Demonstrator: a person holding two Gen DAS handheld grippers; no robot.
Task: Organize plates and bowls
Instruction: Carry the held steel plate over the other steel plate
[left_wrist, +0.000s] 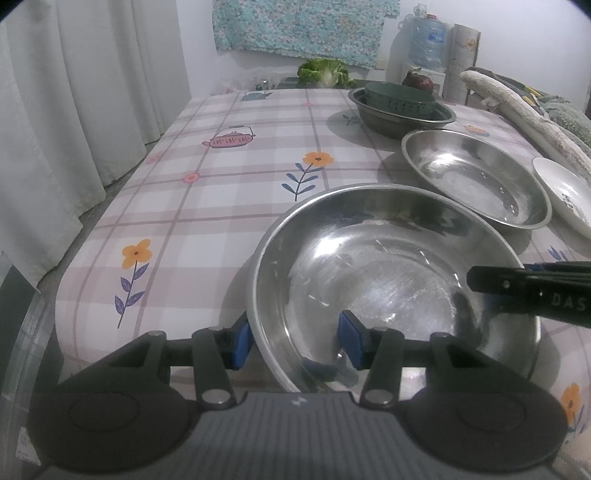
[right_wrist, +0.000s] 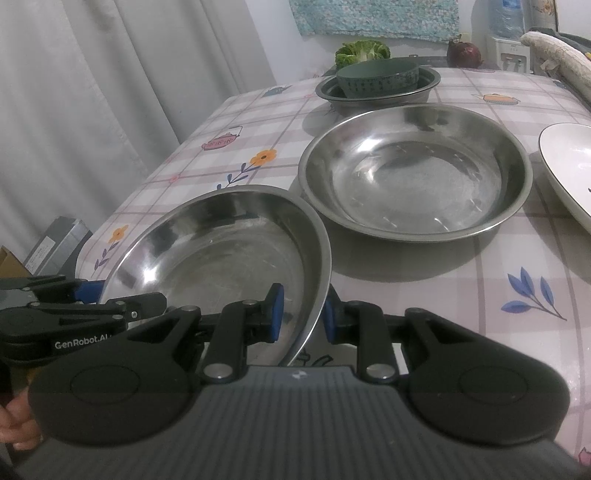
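Left wrist view catches the near steel bowl (left_wrist: 391, 284) from its left edge, with the left tool (left_wrist: 295, 341) straddling that rim: one blue pad outside, one inside, gap moderately wide, pads not visibly pressing. The right tool (left_wrist: 517, 284) pokes in from the right side over the bowl. Switch to the right wrist view and the same near steel bowl (right_wrist: 229, 258) sits tilted, right tool (right_wrist: 303, 317) pinched narrow on its right rim (the left tool (right_wrist: 88, 295) shows at the far-left edge). Behind it on the counter (right_wrist: 480, 295): a second steel bowl (right_wrist: 417, 173), a white plate (right_wrist: 569, 166) to its right, and a green bowl (right_wrist: 376, 79) nested in a dark basin (right_wrist: 332, 94).
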